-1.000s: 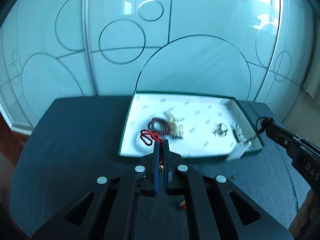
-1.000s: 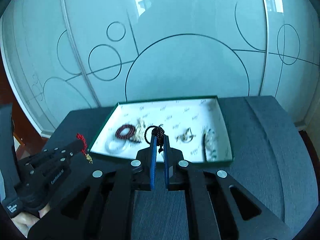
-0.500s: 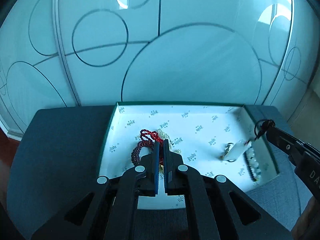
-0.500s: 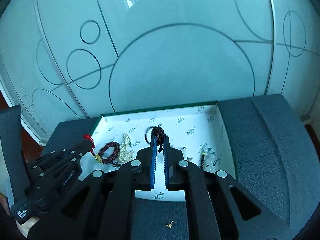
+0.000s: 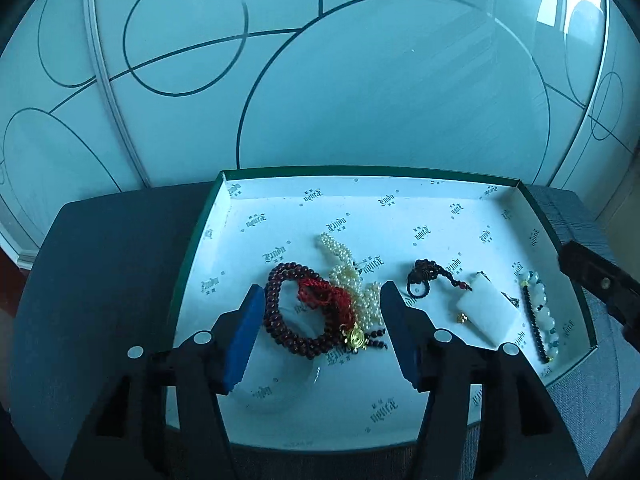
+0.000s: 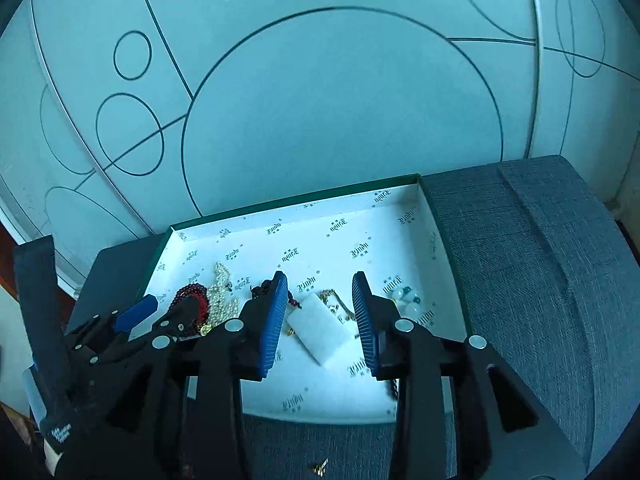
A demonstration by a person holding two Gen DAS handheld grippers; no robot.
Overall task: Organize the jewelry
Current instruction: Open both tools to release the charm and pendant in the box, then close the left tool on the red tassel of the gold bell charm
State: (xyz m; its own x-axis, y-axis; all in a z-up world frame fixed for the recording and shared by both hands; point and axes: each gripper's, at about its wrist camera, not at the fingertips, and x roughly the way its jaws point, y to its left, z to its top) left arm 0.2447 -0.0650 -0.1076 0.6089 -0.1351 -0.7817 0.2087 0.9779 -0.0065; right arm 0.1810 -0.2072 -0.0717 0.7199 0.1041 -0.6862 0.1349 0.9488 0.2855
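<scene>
now both grippers hang over the white-lined box [image 5: 496, 194] with the green rim, which sits on a grey cushion [image 6: 540, 264].

the left gripper [image 5: 322, 320] has its jaws opening, and nothing is pinched. under the gap lie the dark bead bracelet [image 5: 280, 320], the red cord [image 5: 324, 294] with a gold charm, and the pearl strand [image 5: 340, 252] at about twelve o'clock of them, all resting on the box floor.

the right gripper [image 6: 320, 316] is opening too, its blue pads [image 6: 274, 320] clear of everything. the white rectangular pendant [image 6: 322, 330] lies on the floor of the box between them, its black knotted cord [image 5: 424, 276] trailing toward ten o'clock.

at three o'clock of the pendant sits a pale bead bracelet [image 5: 540, 308]. a small gold piece [image 6: 320, 469] lies on the cushion outside the box, at six o'clock.
</scene>
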